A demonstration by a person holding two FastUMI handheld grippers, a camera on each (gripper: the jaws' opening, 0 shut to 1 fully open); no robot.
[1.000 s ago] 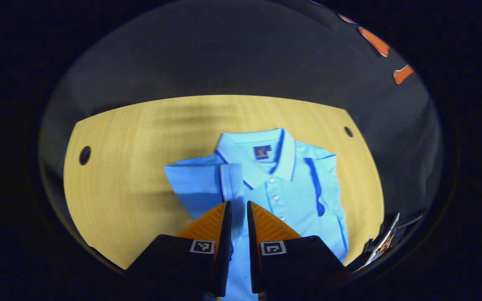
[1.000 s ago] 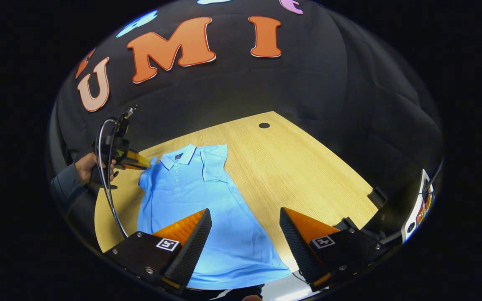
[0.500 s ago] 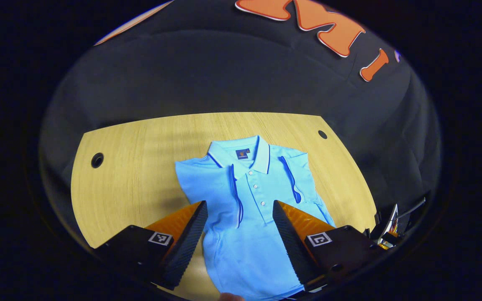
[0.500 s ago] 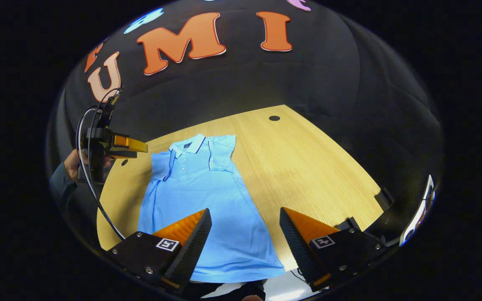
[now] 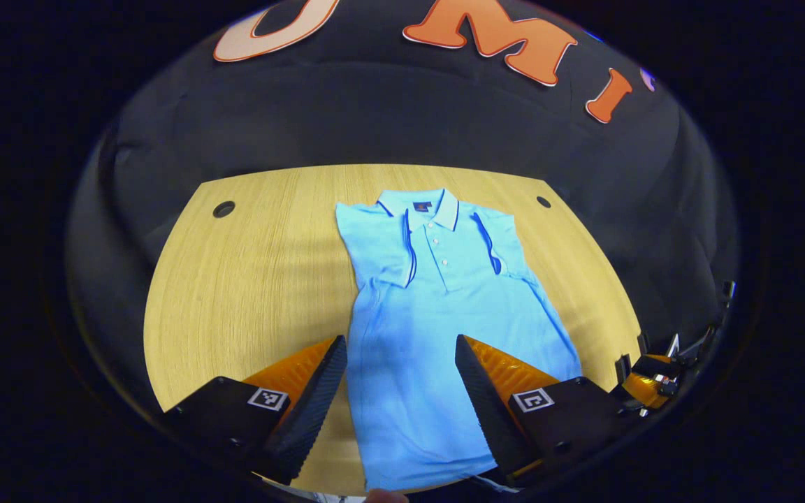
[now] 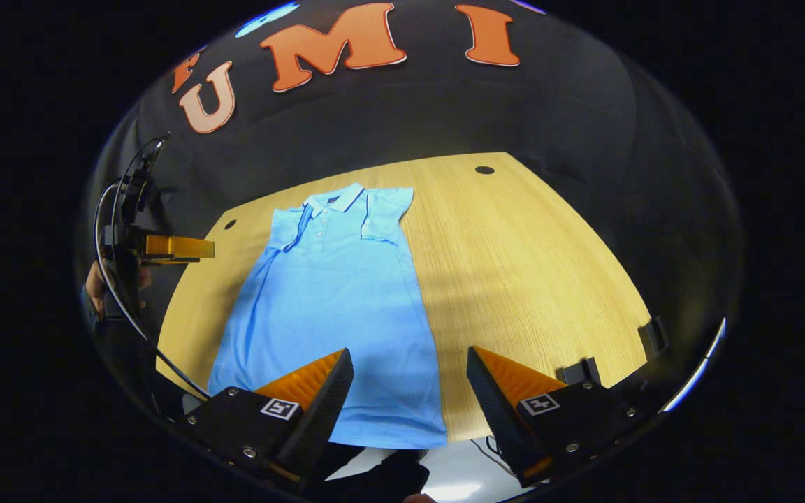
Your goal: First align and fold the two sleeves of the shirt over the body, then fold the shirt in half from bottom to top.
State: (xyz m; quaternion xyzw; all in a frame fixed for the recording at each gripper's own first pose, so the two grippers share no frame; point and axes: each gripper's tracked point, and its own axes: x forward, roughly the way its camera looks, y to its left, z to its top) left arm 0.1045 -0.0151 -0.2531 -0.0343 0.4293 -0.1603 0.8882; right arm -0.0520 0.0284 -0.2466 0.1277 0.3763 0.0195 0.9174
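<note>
1. The shirt (image 5: 437,307) lies flat on the wooden table (image 5: 249,279), collar at the far end and hem at the near edge. A second ago the left gripper (image 5: 400,391) had its fingers almost together on the left sleeve (image 5: 381,244), carrying it over the chest. Now that sleeve rests folded on the body, ahead of the gripper and just left of the button placket.

2. The left gripper's fingers stand wide apart with nothing between them. It has let go, pulled back toward the hem and risen, so the whole shirt now lies ahead of it.

3. The right sleeve (image 6: 381,216) also lies folded inward, far ahead of the right gripper (image 6: 409,391) and beside the collar. It looked the same a second ago.

4. The right gripper is likewise spread open and empty, hovering over the near part of the shirt. Its view has tipped a little, so the hem (image 6: 388,436) sits just ahead of its fingertips. In this view the left gripper is off to the far left, held in a hand (image 6: 98,286) clear of the cloth.

5. Judging from this, the sleeve stage looks complete. Both folded sleeves lie roughly level with each other, though the left one looks slightly longer.

6. What remains is the bottom-to-top fold. Each gripper would need a corner of the hem, and both are already near that end.
</note>
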